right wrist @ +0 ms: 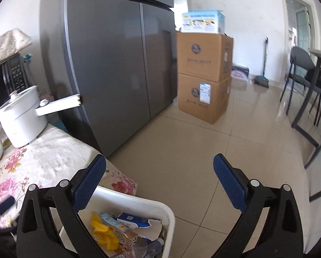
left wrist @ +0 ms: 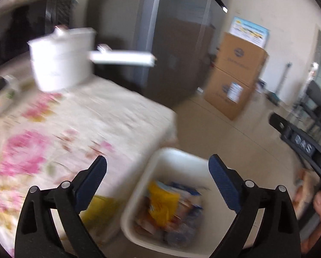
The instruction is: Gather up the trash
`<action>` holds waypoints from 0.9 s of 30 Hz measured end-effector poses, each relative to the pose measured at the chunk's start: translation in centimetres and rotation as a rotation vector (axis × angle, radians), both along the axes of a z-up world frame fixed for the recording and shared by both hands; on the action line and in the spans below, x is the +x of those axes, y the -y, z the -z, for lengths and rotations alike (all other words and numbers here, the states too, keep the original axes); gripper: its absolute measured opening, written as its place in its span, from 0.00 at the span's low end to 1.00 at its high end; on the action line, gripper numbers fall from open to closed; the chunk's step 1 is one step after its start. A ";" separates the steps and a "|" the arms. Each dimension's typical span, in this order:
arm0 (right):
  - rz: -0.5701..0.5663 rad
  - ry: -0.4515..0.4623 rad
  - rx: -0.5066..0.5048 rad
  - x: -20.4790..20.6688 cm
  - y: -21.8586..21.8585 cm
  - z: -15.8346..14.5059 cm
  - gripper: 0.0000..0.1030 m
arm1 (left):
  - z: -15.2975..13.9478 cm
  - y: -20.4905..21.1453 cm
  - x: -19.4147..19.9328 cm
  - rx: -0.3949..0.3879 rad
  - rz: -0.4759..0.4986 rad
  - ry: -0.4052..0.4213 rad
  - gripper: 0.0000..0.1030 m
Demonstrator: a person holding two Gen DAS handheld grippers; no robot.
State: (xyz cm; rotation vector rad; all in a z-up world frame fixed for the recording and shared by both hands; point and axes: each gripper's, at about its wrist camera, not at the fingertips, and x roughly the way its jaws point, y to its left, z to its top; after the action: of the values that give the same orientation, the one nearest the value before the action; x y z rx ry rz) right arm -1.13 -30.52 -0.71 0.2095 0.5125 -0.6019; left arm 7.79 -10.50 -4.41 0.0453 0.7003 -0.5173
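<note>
At lower centre, the white bin (right wrist: 126, 200) holds a yellow wrapper (right wrist: 102, 232), a blue carton (right wrist: 134, 218) and torn paper. Both the left hand-held gripper (left wrist: 158, 172) and the right hand-held gripper (right wrist: 160, 167) gape wide, empty.

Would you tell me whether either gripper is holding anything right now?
Nothing is held: the left gripper and right gripper are both open above the trash bin.

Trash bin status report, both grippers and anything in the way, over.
Left gripper open, empty. Right gripper open, empty. White trash bin beside the floral table, holding wrappers. Nothing blocking it.
</note>
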 end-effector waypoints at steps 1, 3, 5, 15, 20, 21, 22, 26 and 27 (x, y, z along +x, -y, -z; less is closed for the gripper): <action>-0.012 0.010 -0.011 0.1 -0.6 -0.2 0.93 | -0.7 -0.5 -0.2 0.013 -0.034 0.050 0.94; -0.050 0.046 -0.033 0.4 -2.1 -0.8 0.93 | -2.6 -1.9 -1.1 0.021 -0.124 0.194 0.94; -0.092 0.074 -0.034 0.9 -3.5 -1.5 0.93 | -3.8 -3.1 -1.3 -0.001 -0.179 0.267 0.94; -0.259 0.157 -0.012 4.1 -9.0 -4.6 0.93 | -5.4 -9.6 0.6 -0.029 -0.371 0.270 0.94; -0.293 0.136 -0.049 5.0 -11.3 -4.9 0.93 | -5.4 -11.6 -0.2 -0.024 -0.420 0.304 0.94; -0.291 0.127 -0.070 5.1 -11.8 -5.0 0.93 | -5.4 -11.9 -0.3 -0.024 -0.429 0.303 0.94; -0.295 0.120 -0.096 5.2 -12.5 -5.1 0.93 | -5.4 -12.2 -0.3 -0.026 -0.439 0.300 0.94; -0.307 0.111 -0.160 5.6 -14.3 -4.9 0.93 | -5.3 -13.3 0.0 -0.010 -0.471 0.253 0.94; -0.309 0.110 -0.173 5.6 -14.7 -4.8 0.93 | -5.3 -13.4 0.0 -0.008 -0.475 0.243 0.94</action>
State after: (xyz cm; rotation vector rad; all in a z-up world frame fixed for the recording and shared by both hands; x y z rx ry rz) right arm 4.48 -15.85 4.12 -0.0020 0.3739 -0.3281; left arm 7.83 2.90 0.89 -0.0650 0.4491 -0.0556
